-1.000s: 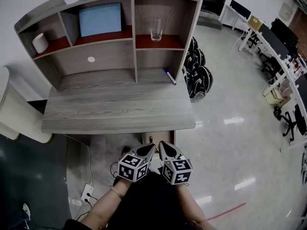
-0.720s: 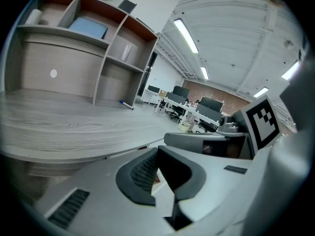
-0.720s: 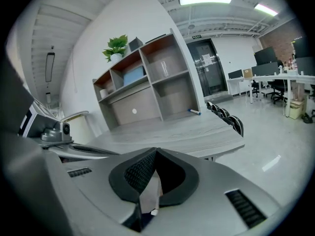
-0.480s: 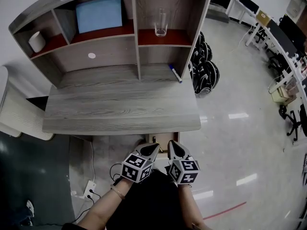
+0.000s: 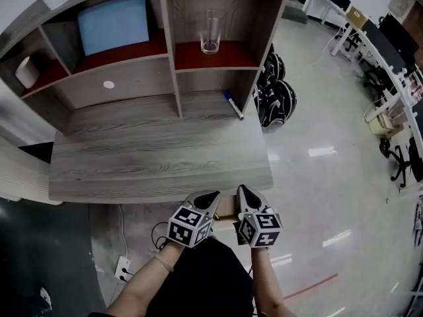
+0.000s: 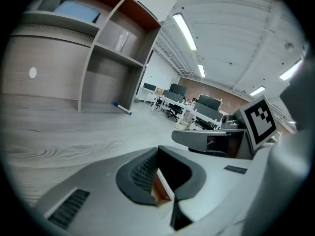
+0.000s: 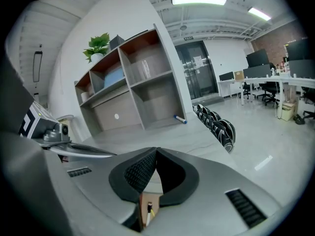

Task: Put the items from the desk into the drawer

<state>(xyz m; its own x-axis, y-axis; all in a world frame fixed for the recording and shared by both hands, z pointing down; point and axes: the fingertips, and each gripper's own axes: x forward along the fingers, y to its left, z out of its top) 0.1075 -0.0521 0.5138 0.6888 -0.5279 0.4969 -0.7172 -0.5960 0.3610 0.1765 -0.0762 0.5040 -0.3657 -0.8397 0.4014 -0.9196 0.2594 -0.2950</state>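
Note:
A blue marker (image 5: 232, 105) lies on the grey wooden desk (image 5: 152, 157) at the foot of the hutch's right bay; it also shows in the left gripper view (image 6: 122, 108) and the right gripper view (image 7: 180, 119). A clear glass (image 5: 211, 32) stands on the red shelf above it. Below the desk's front edge a light wooden drawer (image 5: 227, 210) sticks out a little. My left gripper (image 5: 211, 196) and right gripper (image 5: 242, 190) hover side by side over that drawer, both shut and empty, their tips at the desk's edge.
A blue panel (image 5: 114, 24) and a white cylinder (image 5: 26, 71) sit on the hutch's left shelves. Black round objects (image 5: 274, 94) lie on the floor right of the desk. A white chair (image 5: 16, 170) stands at the left, and a power strip (image 5: 122, 267) lies on the floor.
Both grippers have moved forward together toward the desk's front edge and now sit over the drawer. Their jaws have stayed shut.

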